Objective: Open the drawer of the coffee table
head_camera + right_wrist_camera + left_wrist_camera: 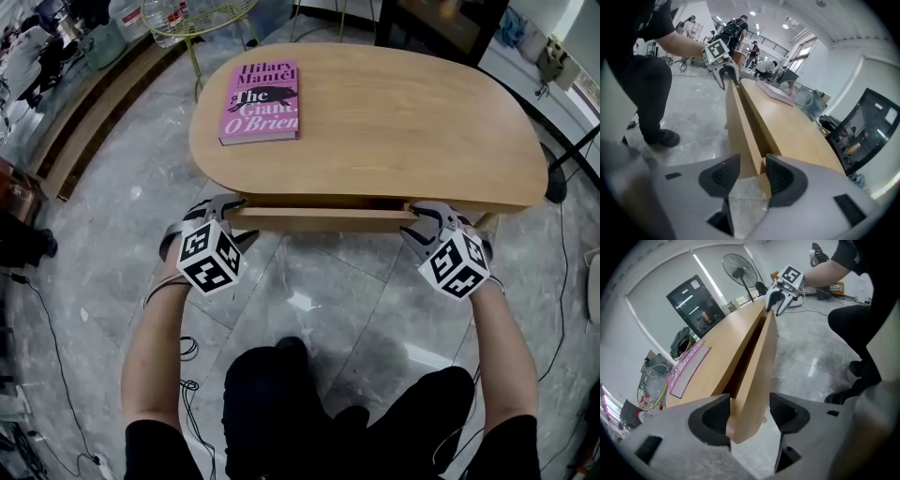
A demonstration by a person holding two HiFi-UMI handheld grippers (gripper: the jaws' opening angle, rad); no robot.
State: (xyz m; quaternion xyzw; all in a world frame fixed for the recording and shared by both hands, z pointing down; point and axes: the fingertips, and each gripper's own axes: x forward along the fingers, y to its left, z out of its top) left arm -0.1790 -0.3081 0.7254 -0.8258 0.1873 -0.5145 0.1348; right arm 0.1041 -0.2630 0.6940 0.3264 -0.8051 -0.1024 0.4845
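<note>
An oval wooden coffee table (394,122) carries a pink book (261,101). Its drawer front (319,219) stands a little out from under the near edge, with a dark gap behind it. My left gripper (230,202) is at the panel's left end, my right gripper (424,214) at its right end. In the left gripper view the jaws (749,416) straddle the drawer front (761,366), which fills the gap between the pads. In the right gripper view the jaws (753,173) likewise clasp the drawer front (738,122). Each view shows the other gripper at the panel's far end.
A yellow wire side table (197,14) with bottles stands beyond the far left corner. The person's dark legs (281,384) crouch on the grey marble floor just before the drawer. Cables (42,319) trail at the left, and a standing fan (738,270) is behind the table.
</note>
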